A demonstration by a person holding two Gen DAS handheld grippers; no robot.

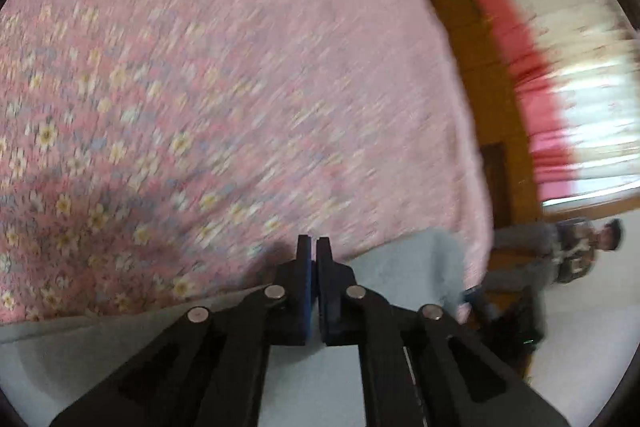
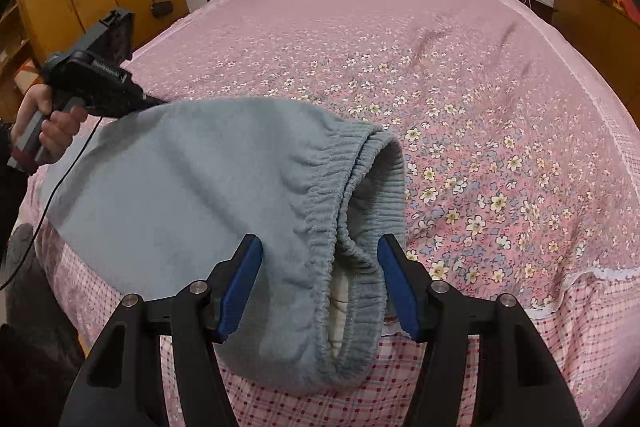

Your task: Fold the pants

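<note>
1. The grey-blue pants lie on the near edge of the bed, on its pink flowered cover, with the elastic waistband bunched and open toward the right wrist camera
2. The right tongs stand partly apart, one blue pad on each side of the waistband; the pads do not seem to press the cloth, though the fabric hides the contact on the left pad
3. The left tongs are closed, pad against pad, tips over the border between pants and bed cover; whether a thin fold of cloth is pinched there is hard to tell, as that view is smeared by blur
4. In the right wrist view a hand grips the left tool's handle at the far end of the pants; its tips are hidden behind the fabric
5. The pants' legs are cut off by both frames
</note>
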